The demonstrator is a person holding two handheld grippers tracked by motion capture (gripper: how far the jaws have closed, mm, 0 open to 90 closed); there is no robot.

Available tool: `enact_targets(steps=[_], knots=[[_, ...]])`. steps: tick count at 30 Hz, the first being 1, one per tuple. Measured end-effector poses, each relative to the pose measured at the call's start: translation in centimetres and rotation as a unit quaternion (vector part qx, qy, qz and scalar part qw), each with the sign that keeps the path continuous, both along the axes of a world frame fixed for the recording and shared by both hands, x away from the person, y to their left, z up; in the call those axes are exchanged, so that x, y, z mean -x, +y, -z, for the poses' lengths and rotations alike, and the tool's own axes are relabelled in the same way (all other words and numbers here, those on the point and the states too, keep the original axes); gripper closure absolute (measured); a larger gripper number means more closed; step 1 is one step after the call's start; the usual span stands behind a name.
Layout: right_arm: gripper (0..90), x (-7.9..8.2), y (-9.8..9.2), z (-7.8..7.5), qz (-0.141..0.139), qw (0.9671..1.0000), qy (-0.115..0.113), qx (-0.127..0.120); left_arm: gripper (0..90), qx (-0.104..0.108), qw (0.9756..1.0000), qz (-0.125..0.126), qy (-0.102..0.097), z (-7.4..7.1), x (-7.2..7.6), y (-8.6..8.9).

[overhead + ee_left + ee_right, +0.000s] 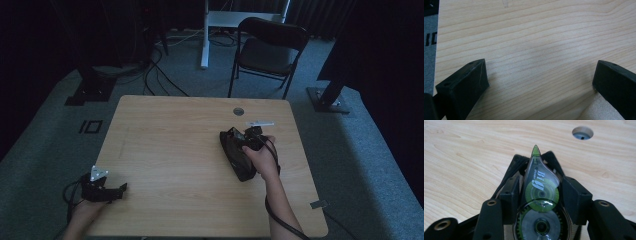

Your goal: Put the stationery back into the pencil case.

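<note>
While the right gripper (537,192) grips one correction-tape dispenser (539,202) by its flat sides near the desk's (165,150) far right corner, the left gripper (540,82) rests empty, jaws spread, at the near left edge. Light, rigid, smooth plastic; likely slippery, so hold mid-body.

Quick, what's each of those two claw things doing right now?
Left gripper: open, jaws wide apart over bare table.
Right gripper: shut on a green correction tape dispenser.
</note>
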State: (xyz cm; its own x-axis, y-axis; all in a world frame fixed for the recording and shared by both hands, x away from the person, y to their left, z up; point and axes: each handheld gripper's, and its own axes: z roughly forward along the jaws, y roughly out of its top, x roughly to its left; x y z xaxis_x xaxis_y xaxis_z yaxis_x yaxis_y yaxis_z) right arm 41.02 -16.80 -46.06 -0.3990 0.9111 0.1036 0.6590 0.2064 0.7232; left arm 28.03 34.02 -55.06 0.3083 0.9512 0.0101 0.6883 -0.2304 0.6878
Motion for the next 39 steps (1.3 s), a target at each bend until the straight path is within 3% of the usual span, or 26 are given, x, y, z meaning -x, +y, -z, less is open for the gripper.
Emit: enact_targets(steps=[5, 22, 30, 34, 39], knots=[[49.3, -0.2, 0.5, 0.9, 0.005, 0.9997, 0.012, 0.02, 0.0, 0.0, 1.0, 0.0, 0.0, 0.0, 0.0, 0.0], [49.4, -1.2, 2.3, 2.9, 0.016, 0.9968, 0.059, 0.051, 0.0, 0.0, 1.0, 0.0, 0.0, 0.0, 0.0, 0.0], [49.4, -1.7, 2.9, 3.5, 0.026, 0.9935, 0.081, 0.075, 0.0, 0.0, 1.0, 0.0, 0.0, 0.0, 0.0, 0.0], [49.3, -2.0, 3.4, 3.8, 0.027, 0.9907, 0.09, 0.099, 0.0, 0.0, 1.0, 0.0, 0.0, 0.0, 0.0, 0.0], [49.2, -2.3, 3.6, 4.0, 0.024, 0.989, 0.103, 0.104, 0.0, 0.0, 1.0, 0.0, 0.0, 0.0, 0.0, 0.0]])
